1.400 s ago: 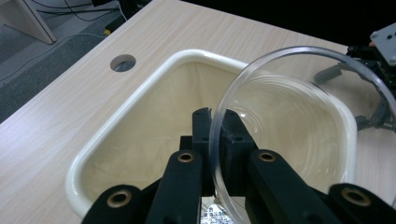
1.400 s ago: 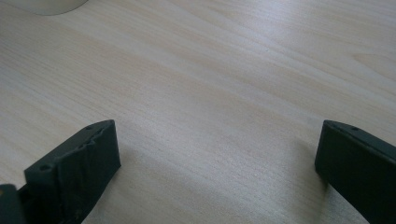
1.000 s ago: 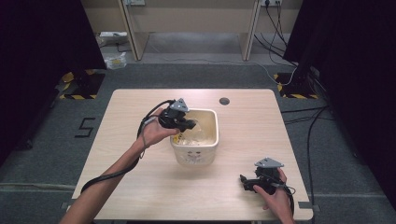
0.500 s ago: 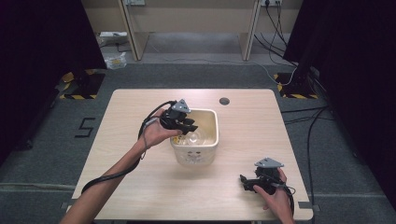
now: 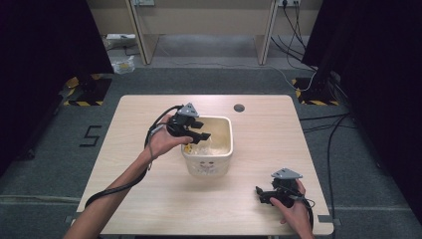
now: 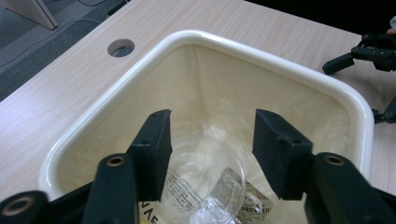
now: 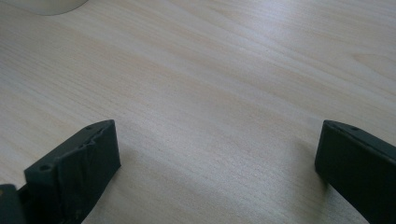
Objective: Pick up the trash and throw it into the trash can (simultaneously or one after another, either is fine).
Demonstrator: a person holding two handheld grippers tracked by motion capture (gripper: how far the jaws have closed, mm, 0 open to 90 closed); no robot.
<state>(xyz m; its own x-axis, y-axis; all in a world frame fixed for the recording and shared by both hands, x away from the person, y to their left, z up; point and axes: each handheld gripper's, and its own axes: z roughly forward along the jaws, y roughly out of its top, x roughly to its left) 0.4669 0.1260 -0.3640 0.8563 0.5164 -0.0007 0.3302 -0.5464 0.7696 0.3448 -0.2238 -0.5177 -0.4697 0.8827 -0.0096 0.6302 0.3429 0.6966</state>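
Note:
A cream square bin stands in the middle of the wooden table. My left gripper hovers over its left rim, pointing down into it. Its jaws have just been opening, and in the left gripper view the left gripper is open with nothing pressed between the pads. Below them a clear plastic cup lies on crumpled wrappers at the bottom of the bin. My right gripper rests on the table near the front right, open, with bare wood between the jaws of the right gripper.
A round cable hole sits in the tabletop behind the bin. Bare wood stretches along the table's front left. Dark curtains flank both sides, and cables run over the floor at the back right.
The left gripper's jaws have spread apart above the bin. Its hand has barely shifted. The right hand and its gripper have stayed put.

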